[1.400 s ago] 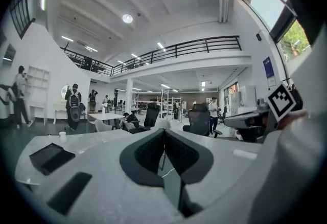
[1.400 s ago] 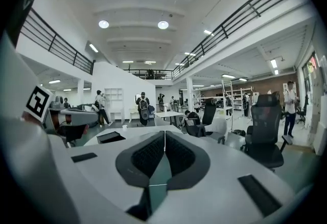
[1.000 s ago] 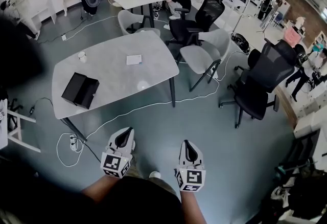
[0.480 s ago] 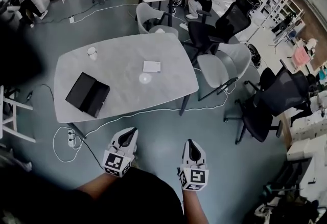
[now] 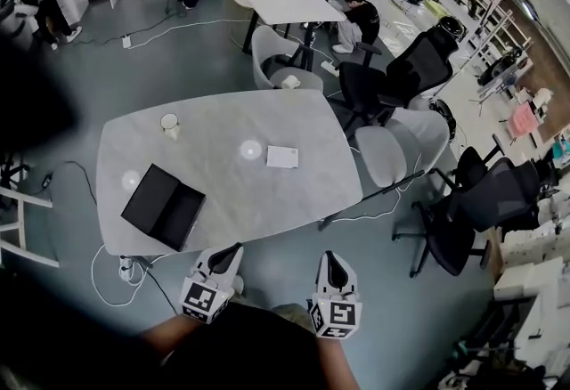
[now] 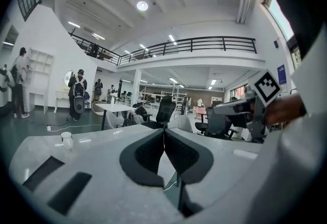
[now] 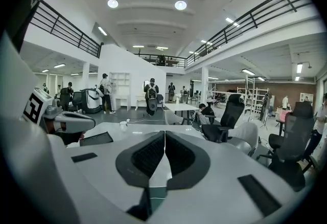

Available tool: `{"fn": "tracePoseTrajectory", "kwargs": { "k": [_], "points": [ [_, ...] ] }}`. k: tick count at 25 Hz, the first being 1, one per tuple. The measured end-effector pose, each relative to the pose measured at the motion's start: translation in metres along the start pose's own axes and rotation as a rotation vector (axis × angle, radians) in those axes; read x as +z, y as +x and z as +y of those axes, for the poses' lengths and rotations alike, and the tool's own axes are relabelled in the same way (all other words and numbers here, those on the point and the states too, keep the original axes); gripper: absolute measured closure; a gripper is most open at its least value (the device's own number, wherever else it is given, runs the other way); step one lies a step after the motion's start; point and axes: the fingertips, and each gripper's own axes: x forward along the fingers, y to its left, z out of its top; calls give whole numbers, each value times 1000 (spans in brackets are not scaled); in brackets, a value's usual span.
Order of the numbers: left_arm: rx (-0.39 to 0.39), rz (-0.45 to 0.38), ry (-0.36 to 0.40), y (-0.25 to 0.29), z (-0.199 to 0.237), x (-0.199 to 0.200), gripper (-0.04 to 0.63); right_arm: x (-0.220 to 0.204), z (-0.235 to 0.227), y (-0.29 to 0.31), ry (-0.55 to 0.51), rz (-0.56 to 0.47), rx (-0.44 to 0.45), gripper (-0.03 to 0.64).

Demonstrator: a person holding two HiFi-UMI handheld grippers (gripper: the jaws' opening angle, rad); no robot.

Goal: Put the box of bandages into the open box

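Observation:
The bandage box (image 5: 282,157), small, flat and white, lies on the grey table (image 5: 223,192) right of its middle. Near the table's front left corner the black open box (image 5: 163,207) lies with its lid spread flat; it also shows in the right gripper view as the black box (image 7: 95,138). My left gripper (image 5: 235,248) and right gripper (image 5: 327,255) hang side by side just short of the table's front edge, apart from both boxes. Each is shut with nothing between its jaws, as the left gripper (image 6: 164,138) and right gripper (image 7: 165,140) show in their own views.
A white cup (image 5: 169,123) and a small round white object (image 5: 251,150) also sit on the table. Office chairs (image 5: 405,143) crowd its right side. A cable and power strip (image 5: 125,268) lie on the floor under the front left corner. People stand far behind.
The table has come nearer and sits lower in the head view. Both grippers keep their pose, shut and empty.

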Motion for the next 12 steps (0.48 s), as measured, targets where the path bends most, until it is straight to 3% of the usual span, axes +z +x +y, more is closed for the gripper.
{"fn": "tracePoseTrajectory", "kwargs": {
  "k": [5,12],
  "points": [
    [-1,7,-22,18,38,1,578,0,3,25,24,24,-13,603],
    [-37,-9,-78,66,47,11,578,0,-25,59,59,10,-47,603]
  ]
}}
